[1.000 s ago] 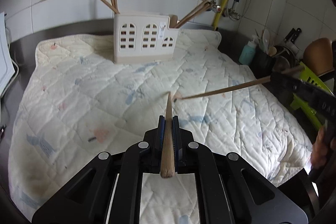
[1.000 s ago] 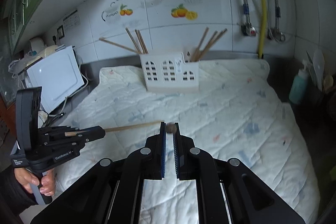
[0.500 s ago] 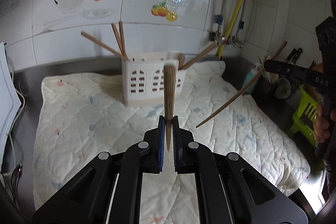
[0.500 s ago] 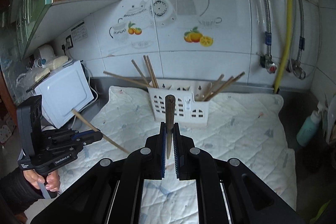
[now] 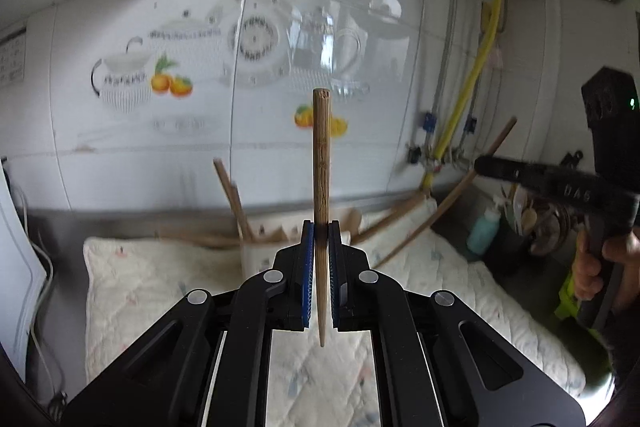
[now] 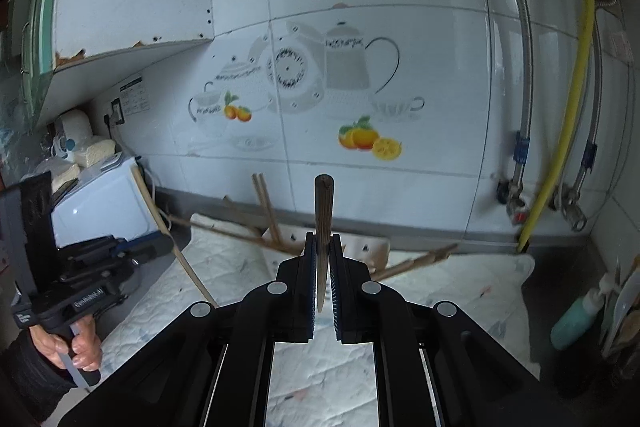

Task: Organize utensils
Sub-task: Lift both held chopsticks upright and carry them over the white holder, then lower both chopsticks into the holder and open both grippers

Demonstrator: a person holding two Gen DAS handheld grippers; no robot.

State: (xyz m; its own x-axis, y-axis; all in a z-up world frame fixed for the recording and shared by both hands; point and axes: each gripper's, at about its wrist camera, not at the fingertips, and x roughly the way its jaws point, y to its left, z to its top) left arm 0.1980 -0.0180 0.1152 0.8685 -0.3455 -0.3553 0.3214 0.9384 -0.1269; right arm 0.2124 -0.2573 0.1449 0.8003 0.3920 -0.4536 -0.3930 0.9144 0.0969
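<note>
two chopsticks held upright — left gripper (image 5: 320, 227) pinches one (image 5: 321, 163), right gripper (image 6: 324, 239) pinches the other (image 6: 322, 215).

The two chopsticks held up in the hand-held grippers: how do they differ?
The chopstick in the left hand-held gripper is light, grained bamboo; the one in the right hand-held gripper looks darker brown. In each gripper's own view, the left chopstick rises far above the fingertips, while the right chopstick shows a shorter length. Both stand upright, thick end up, pinched between shut jaws above the quilted mat.
</note>
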